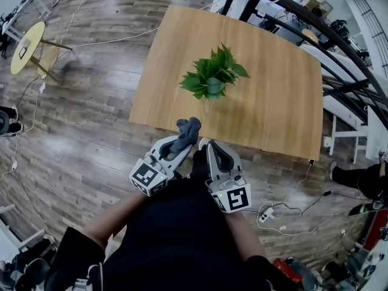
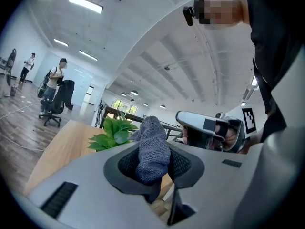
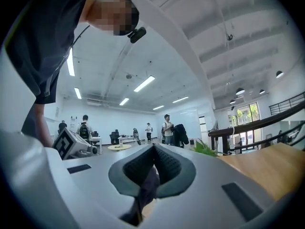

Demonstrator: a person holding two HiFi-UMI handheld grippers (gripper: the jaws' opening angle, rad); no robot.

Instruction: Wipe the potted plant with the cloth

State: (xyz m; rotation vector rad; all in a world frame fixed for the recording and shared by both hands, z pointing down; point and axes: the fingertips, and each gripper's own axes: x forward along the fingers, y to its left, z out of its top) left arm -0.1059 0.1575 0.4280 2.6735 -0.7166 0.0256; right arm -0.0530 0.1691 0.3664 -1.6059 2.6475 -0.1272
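The wooden table [image 1: 273, 114] takes up most of the space ahead. The potted plant [image 1: 212, 77] stands alone toward its near left part, and from above its leaves hide the pot. The person stands just off the table's near edge with both grippers drawn in close to the body and short of the plant. I take this as the cloth being readied, not yet wiping.

The left gripper [image 1: 183, 145] has its jaws clamped on the grey cloth [image 1: 188, 129], with a thick wad standing up past the tips and aimed at the leaves. That bulge would make a soft pad to wipe with. The right gripper [image 1: 206, 147] sits just beside it. Its jaws are clenched, and a dark fold hangs low between them, probably the cloth's tail being gathered so it won't drag.

Nothing lies on the table between the grippers and the plant. A dark railing [image 1: 315, 23] runs past the far right corner, a small round side table [image 1: 27, 41] stands well off to the left, and cables [image 1: 279, 214] trail on the floor by the person's right.
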